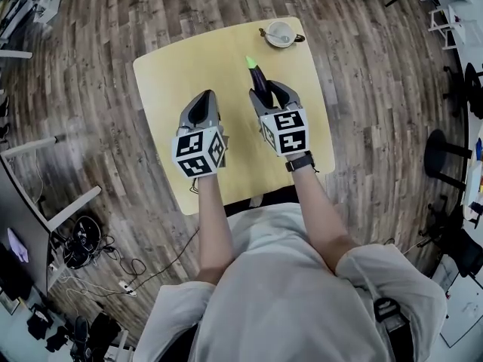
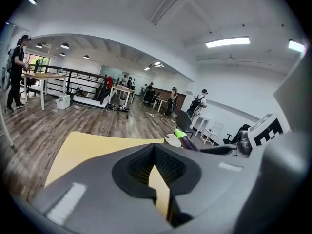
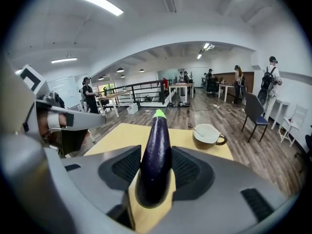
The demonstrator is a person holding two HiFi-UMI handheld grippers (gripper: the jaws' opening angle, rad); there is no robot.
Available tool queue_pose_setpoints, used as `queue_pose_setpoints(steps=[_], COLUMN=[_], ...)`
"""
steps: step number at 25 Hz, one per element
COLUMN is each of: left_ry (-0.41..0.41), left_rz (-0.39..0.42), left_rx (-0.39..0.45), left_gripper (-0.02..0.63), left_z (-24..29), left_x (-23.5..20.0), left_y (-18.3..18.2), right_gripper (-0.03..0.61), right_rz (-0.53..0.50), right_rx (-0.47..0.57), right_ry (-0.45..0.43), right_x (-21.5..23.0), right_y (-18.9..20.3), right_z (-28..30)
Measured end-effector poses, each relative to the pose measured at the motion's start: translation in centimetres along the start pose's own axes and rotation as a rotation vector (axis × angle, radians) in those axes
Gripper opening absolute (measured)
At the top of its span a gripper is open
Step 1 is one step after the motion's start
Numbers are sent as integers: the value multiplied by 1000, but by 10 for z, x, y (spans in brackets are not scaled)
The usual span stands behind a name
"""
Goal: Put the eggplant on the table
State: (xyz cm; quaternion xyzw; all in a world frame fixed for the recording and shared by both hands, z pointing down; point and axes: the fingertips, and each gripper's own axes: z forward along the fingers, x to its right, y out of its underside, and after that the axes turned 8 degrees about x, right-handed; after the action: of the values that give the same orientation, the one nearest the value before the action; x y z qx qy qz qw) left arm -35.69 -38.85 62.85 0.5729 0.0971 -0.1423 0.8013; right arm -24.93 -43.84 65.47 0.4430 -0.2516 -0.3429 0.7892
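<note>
A dark purple eggplant (image 1: 259, 78) with a bright green stem end is clamped between the jaws of my right gripper (image 1: 266, 90) and held above the yellow table (image 1: 170, 74). In the right gripper view the eggplant (image 3: 156, 160) points away from me, stem end far, with a jaw against each side. My left gripper (image 1: 201, 105) hovers beside it to the left, its jaws together with nothing between them. In the left gripper view only a thin wedge of tabletop shows behind the closed tips of the left gripper (image 2: 155, 153), and the eggplant (image 2: 188, 141) appears at the right.
A white cup on a saucer (image 1: 280, 33) with a spoon stands at the table's far right corner. Wood floor surrounds the table. Cables and a power strip (image 1: 124, 285) lie on the floor at the near left. Chairs, tables and people stand far off.
</note>
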Motion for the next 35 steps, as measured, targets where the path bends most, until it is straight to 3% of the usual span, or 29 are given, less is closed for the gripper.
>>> queue_pose_setpoints(steps=[19,27,35], left_ry=[-31,-43,-37], left_rz=[-41,-38,-15], left_rx=[-99,-113,-107], left_gripper=[8,8,8], left_z=[10,5,-4], left_x=[-22,-22,-18], left_y=[47,56,49], right_gripper=[195,195,195], right_rz=[63,76,74], right_rx=[-228,-287,-284], right_ry=[-27,-9,10], right_x=[-14,-11,-9], right_y=[98,120,126], right_z=[48,52,55])
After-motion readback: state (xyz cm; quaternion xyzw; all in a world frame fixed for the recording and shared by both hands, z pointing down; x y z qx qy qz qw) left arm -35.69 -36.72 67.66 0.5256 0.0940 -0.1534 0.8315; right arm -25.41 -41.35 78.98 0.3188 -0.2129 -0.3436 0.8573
